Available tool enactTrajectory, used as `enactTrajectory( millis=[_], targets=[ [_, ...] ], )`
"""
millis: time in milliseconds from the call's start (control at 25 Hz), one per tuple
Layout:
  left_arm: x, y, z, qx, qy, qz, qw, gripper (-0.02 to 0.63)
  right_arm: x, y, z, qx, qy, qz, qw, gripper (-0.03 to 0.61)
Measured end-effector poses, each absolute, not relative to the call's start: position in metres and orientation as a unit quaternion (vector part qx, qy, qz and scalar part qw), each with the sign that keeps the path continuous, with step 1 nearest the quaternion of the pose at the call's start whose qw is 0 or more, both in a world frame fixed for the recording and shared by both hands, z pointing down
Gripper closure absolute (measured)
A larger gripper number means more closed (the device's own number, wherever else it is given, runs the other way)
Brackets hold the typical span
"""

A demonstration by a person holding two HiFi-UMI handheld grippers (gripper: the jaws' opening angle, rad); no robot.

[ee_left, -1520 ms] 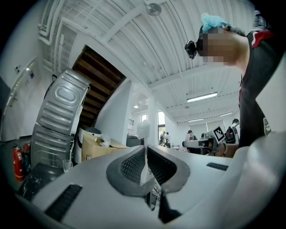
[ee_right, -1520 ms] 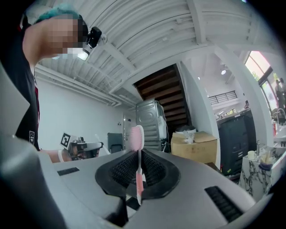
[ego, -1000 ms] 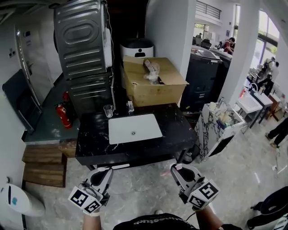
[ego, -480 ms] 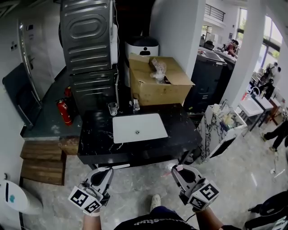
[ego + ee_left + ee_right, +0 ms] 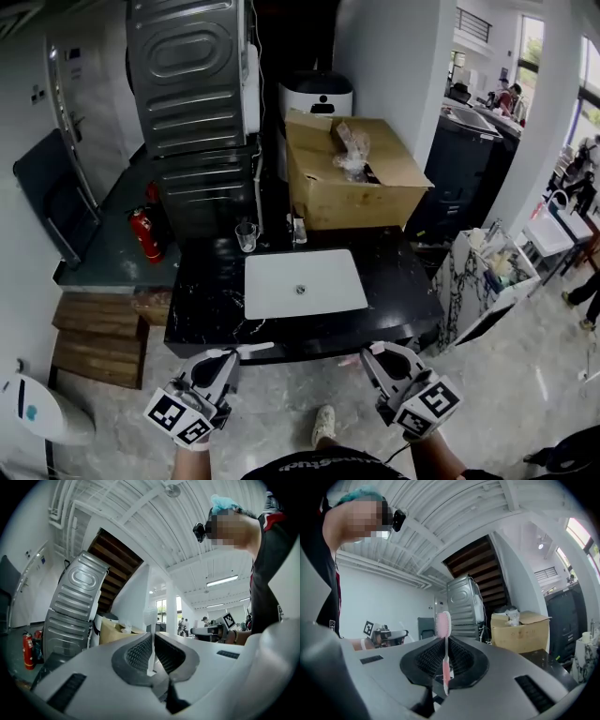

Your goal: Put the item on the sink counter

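Short of the near edge of the sink counter (image 5: pixel 211 291), I hold both tools low over the floor, so by my reckoning the job is barely begun: nothing I carry has been set down yet. My right gripper (image 5: pixel 373 356) has its jaws nearly together on a pink toothbrush (image 5: pixel 443 625), gripped by the handle with the head standing up above the pads. My left gripper (image 5: pixel 225 358) is likewise pinched narrow on a thin white stick (image 5: pixel 150 641), possibly a second toothbrush, though I cannot tell for sure. What is left, as I judge it, is to reach over the near edge and lay each item on the dark top beside the basin (image 5: pixel 300 281). By count: two grippers, one pink toothbrush, one white stick, one white basin in the middle of the counter, one glass (image 5: pixel 247 236) at its back left, one small bottle (image 5: pixel 298 231) at the back edge just beside the glass, and one cardboard box (image 5: pixel 361 192) behind the counter.
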State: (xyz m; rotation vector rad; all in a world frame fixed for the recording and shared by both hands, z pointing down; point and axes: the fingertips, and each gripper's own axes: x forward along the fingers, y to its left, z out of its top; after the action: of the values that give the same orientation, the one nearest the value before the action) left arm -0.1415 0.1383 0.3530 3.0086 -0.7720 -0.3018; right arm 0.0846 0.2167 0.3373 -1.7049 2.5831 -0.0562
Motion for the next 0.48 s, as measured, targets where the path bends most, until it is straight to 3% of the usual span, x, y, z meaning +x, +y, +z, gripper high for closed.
enactTrajectory(
  millis=[480],
  targets=[
    [-0.003, 0.003, 0.331, 0.965, -0.253, -0.071, -0.009, 0.586, 0.215, 0.080, 0.327, -0.536, 0.843, -0.011, 0.037, 0.529]
  ],
)
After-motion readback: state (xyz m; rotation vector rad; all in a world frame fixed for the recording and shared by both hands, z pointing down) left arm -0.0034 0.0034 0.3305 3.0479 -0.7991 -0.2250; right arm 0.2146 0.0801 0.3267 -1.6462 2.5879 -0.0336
